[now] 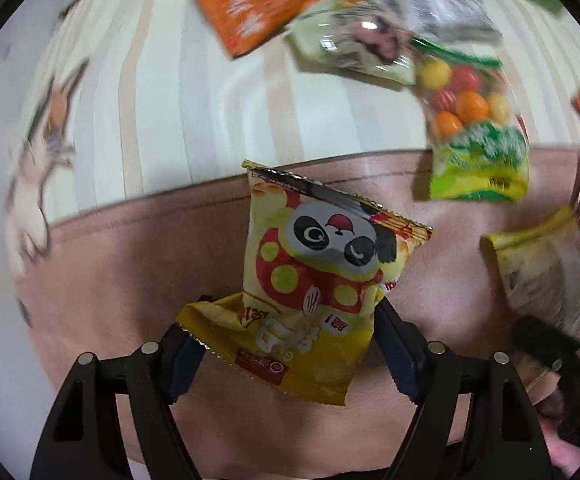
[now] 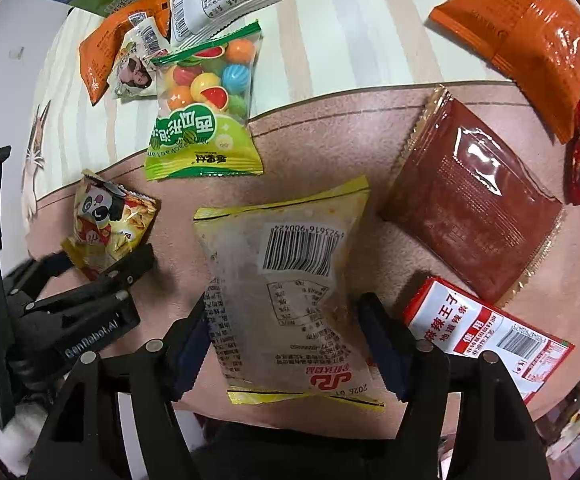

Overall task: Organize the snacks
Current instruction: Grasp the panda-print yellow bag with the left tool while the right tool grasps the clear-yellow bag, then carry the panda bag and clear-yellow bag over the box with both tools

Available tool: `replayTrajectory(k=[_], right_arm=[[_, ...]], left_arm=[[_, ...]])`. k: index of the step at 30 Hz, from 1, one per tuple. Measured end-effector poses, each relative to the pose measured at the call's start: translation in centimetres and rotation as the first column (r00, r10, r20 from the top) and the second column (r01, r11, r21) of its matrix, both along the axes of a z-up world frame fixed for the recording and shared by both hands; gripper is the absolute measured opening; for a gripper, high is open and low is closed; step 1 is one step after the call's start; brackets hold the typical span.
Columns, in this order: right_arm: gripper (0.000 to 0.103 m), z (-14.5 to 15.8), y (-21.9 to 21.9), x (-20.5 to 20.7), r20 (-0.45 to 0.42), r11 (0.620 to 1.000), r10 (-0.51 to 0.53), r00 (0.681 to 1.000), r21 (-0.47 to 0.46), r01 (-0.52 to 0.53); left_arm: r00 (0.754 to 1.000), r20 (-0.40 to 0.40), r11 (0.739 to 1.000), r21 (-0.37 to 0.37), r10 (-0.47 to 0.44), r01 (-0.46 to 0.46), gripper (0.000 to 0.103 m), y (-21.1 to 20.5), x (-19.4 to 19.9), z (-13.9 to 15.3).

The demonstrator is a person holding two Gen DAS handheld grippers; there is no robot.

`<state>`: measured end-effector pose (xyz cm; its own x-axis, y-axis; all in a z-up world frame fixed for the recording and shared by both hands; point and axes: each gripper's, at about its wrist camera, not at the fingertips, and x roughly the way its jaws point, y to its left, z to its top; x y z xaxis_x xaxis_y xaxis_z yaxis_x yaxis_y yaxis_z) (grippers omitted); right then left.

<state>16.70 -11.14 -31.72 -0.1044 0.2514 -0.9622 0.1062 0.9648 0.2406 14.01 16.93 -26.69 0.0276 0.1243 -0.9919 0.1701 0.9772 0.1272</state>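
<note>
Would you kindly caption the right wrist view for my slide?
Right tool astride a yellow barcode packet on the pink mat; left tool at a panda bag.

Underfoot, a pinkish-brown suede-like mat (image 2: 310, 140) with dark stitched edge, laid over pale green-and-beige striped cloth (image 1: 178, 92) bearing a cartoon animal print (image 1: 38, 168).
</note>
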Motion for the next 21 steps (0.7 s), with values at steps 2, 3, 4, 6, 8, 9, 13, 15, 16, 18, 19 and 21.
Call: replayTrajectory(k=[2,3,4,6,8,9,13,15,16,18,19,21], right_arm=[[0.074,0.0,0.6,-0.1,0.0,1.0,0.009,1.0,-0.009,-0.009],[0.074,0.1,1.1,-0.2,0.001,1.0,0.014,1.0,-0.009,-0.014],[0.074,0.1,1.2,-0.4,0.001,1.0,0.021,1.0,-0.009,-0.021],[0.074,0.1,2.2,-0.6,0.002,1.0,0.027,1.0,0.0,-0.027],[0.074,-0.1,2.2,-0.6,0.003,1.0,0.026,1.0,0.013,-0.026],[0.074,-0.1,1.9,-0.9,0.003,1.0,0.023,1.0,0.015,-0.023],[0.074,-0.1,1.2,-0.9,-0.002,0.999,0.019,1.0,0.031,-0.019],[0.074,-0.3,1.3,-0.8,-0.008,0.999,0.026,1.0,0.03,-0.026],[0.074,-0.4,1.3,-0.8,-0.009,0.999,0.031,0.999,0.029,-0.031],[0.074,-0.5,1.4,-0.8,-0.004,0.999,0.04,0.999,0.024,-0.04],[0.07,-0.5,1.6,-0.9,0.001,0.999,0.039,0.999,0.021,-0.039],[0.065,-0.3,1.5,-1.0,0.022,0.998,0.056,0.998,0.018,-0.056]], left_arm=[[0.999,0.01,0.998,0.03,-0.05,0.05,0.076,-0.7,-0.5,0.9],[0.998,0.018,0.998,0.032,-0.063,0.062,0.076,-0.9,-0.7,1.4],[0.997,0.031,0.997,0.019,-0.072,0.071,0.076,-1.0,-0.9,2.2],[0.996,0.039,0.997,-0.017,-0.076,0.077,0.076,-1.0,-1.0,3.7],[0.995,0.044,0.995,-0.032,-0.089,0.091,0.076,-1.1,-1.0,5.0],[0.995,0.043,0.995,-0.033,-0.095,0.096,0.076,-0.7,-0.8,5.5],[0.989,-0.003,0.989,0.005,-0.145,0.145,0.076,-3.7,2.4,5.2],[0.984,-0.032,0.984,0.004,-0.178,0.178,0.076,-4.7,3.7,4.1],[0.98,-0.038,0.98,0.01,-0.198,0.198,0.076,-5.2,4.0,3.7],[0.976,-0.023,0.975,0.028,-0.218,0.218,0.076,-5.6,5.0,3.3],[0.974,-0.015,0.974,0.033,-0.225,0.226,0.076,-6.0,5.1,3.4],[0.976,0.004,0.975,0.034,-0.218,0.218,0.073,-7.5,4.5,3.3]])
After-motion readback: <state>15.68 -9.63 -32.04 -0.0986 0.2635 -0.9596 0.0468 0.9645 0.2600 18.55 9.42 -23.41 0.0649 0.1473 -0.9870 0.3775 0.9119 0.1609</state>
